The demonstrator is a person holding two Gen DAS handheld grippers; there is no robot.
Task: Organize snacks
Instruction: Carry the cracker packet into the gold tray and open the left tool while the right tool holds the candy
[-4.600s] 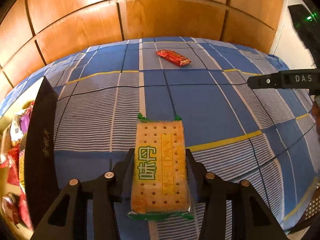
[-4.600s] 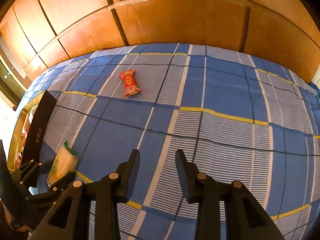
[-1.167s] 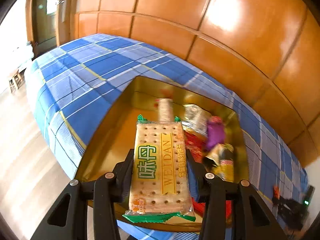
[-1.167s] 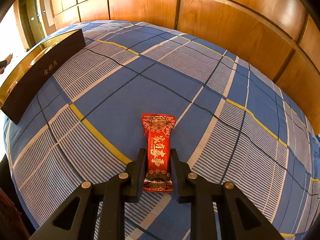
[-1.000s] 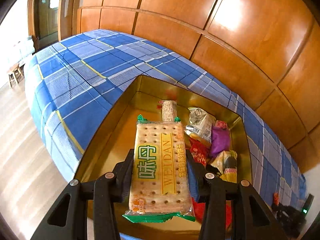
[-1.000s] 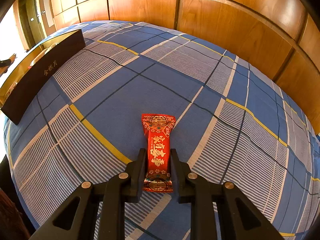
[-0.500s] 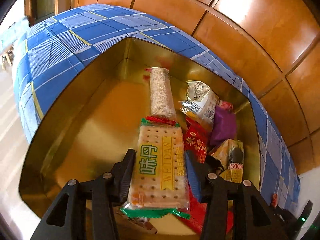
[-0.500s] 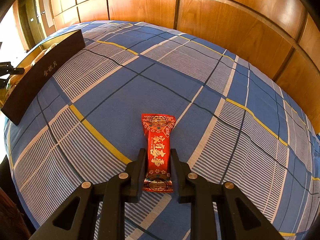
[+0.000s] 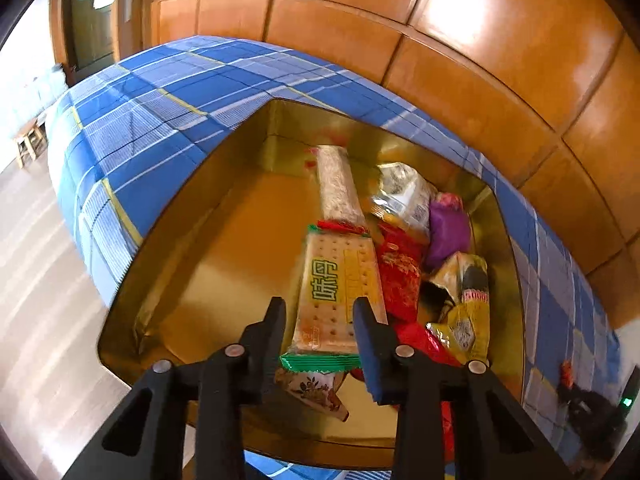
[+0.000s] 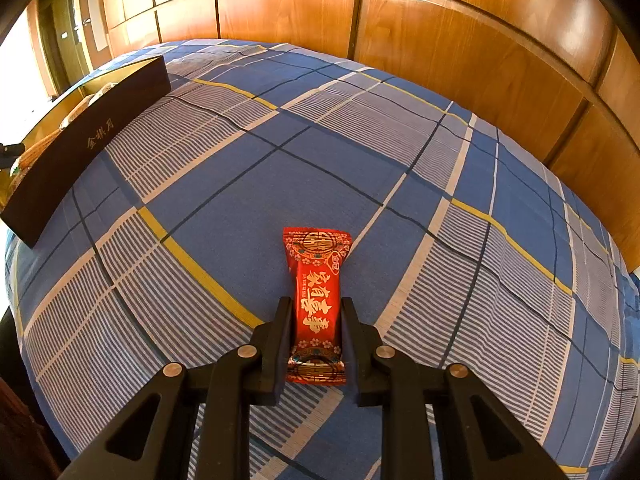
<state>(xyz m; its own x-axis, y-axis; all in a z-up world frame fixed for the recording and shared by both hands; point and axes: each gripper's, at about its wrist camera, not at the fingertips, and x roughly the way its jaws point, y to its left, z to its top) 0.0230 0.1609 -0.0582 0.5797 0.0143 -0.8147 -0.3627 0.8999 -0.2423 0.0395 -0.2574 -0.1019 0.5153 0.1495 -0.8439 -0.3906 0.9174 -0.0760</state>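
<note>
- While my left gripper (image 9: 318, 320) hangs over the gold-lined box (image 9: 224, 248), its jaws are closing, with the cracker packet (image 9: 338, 292) seen between the fingers but lying down in the box, not pressed by the pads.
- That packet rests among the other snacks: a long pale bar (image 9: 338, 188) beyond it, a red wrapper (image 9: 400, 276) touching its right side, then a purple sweet (image 9: 448, 232) and a silver pouch (image 9: 404, 196) further right.
- My right gripper (image 10: 316, 328) sits narrow, clamped on the red candy bar (image 10: 318, 304), which lies lengthwise on the blue plaid cloth (image 10: 360, 152).
- From the right wrist, the box's dark outer wall (image 10: 92, 148) stands at far left, well apart from the candy.
- Wooden panels (image 10: 460, 40) rise behind the cloth.
</note>
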